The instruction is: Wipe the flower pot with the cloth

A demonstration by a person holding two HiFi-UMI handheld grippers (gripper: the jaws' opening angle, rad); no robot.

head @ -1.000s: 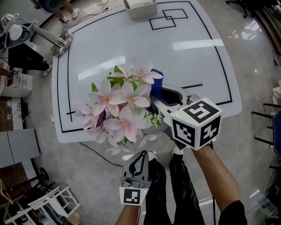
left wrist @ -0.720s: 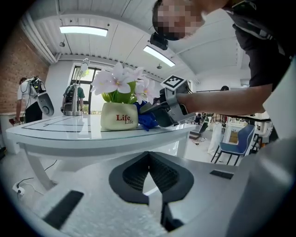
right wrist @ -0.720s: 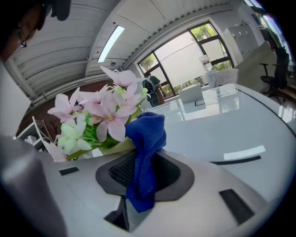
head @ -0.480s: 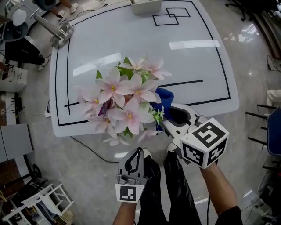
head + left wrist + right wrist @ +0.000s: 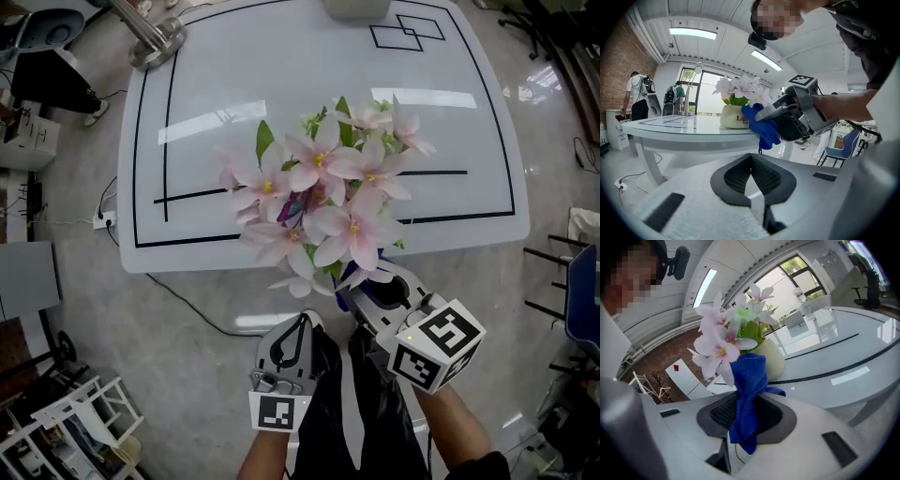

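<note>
The left gripper (image 5: 301,321) has a pale grey shell. A black teardrop-shaped rim surrounds its ribbed black pads, and a flat black-and-white square marker (image 5: 278,413) sits at its rear. In the left gripper view, a dark rectangular slot marks the shell on each side of the mouth. The right gripper (image 5: 371,296) is white with the same black-lined mouth. It carries a cube (image 5: 436,343) of black-and-white square markers with a small green light on one edge. The person wears glossy black trousers (image 5: 328,412), a dark top (image 5: 867,42) and a black head-mounted camera (image 5: 757,41).
</note>
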